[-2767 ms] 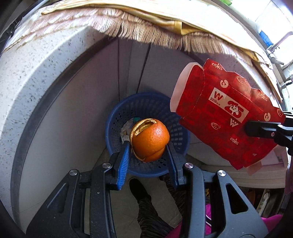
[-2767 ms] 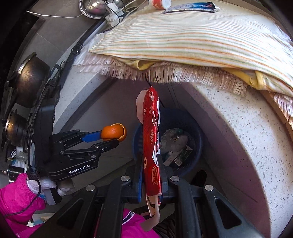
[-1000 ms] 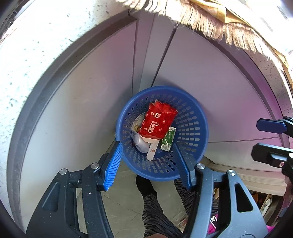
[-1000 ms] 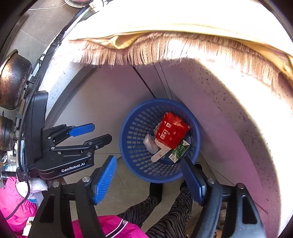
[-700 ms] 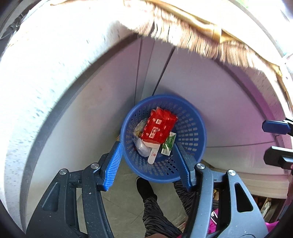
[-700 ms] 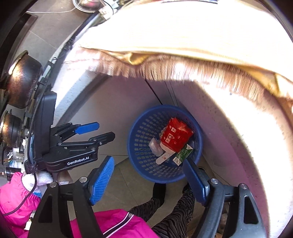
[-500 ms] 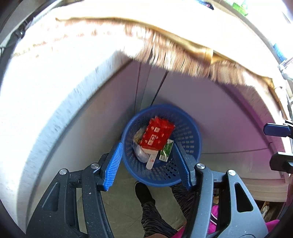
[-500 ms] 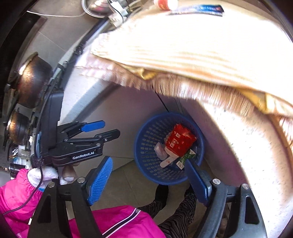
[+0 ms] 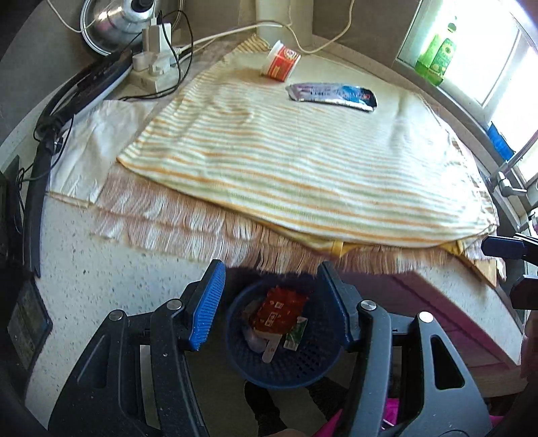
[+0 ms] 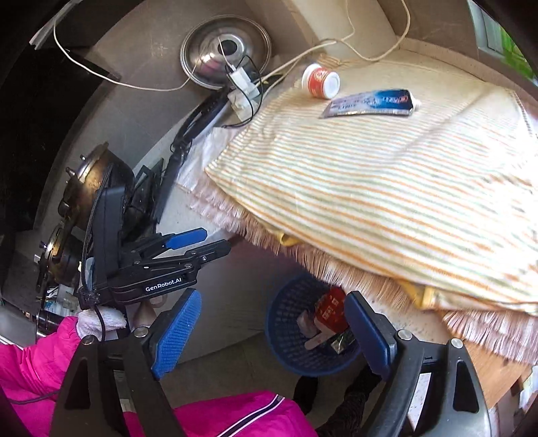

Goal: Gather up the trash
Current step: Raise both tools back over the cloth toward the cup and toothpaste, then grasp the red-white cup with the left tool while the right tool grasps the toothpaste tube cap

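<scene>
A blue basket [image 9: 316, 356] stands on the floor below the counter edge and holds a red carton [image 9: 279, 311] and other scraps; it also shows in the right wrist view [image 10: 289, 322]. On the striped cloth [image 9: 285, 141] lie a flattened toothpaste tube [image 9: 331, 95] and a small red and white cup [image 9: 280, 61] on its side. They show in the right wrist view as the tube [image 10: 370, 102] and the cup [image 10: 320, 80]. My left gripper [image 9: 271, 304] is open and empty above the basket. My right gripper [image 10: 269, 332] is open and empty too.
A power strip with plugs and cables [image 9: 156, 64] and a steel lid [image 9: 114, 23] sit at the counter's back left. Green bottles [image 9: 437, 53] stand on the window sill. A dark pot [image 10: 90, 181] is at the left. A tap [image 9: 504, 174] is at the right edge.
Both grippers let go of the orange peel and the red carton, which now lie in the basket. Both have since risen and tilted up, so the counter top has come into view.
</scene>
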Demonstrator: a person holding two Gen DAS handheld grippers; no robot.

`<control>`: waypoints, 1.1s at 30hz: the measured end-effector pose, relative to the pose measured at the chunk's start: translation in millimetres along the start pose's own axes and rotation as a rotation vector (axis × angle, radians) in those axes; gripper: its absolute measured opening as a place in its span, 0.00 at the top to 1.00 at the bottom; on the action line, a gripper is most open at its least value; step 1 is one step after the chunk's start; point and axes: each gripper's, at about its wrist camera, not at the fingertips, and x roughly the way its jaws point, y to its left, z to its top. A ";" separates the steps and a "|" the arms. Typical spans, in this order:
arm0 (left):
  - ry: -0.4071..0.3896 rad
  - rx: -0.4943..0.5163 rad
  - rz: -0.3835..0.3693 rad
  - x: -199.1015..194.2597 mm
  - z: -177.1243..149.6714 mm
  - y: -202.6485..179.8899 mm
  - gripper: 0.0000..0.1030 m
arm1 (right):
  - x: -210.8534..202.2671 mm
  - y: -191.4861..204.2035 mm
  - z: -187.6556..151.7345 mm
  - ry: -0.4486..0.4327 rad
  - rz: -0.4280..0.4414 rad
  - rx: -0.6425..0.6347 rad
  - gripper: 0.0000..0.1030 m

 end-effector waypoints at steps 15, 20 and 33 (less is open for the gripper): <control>-0.126 0.020 0.015 6.9 103.6 -22.1 0.26 | -20.4 -55.5 84.4 -0.124 -0.049 0.016 0.03; -0.129 0.026 0.010 21.2 135.3 -30.0 0.26 | -15.4 -75.1 108.8 -0.139 -0.069 0.022 0.03; -0.125 0.051 0.066 65.8 205.9 -41.5 0.26 | 20.6 -135.3 168.9 -0.092 -0.055 0.101 0.03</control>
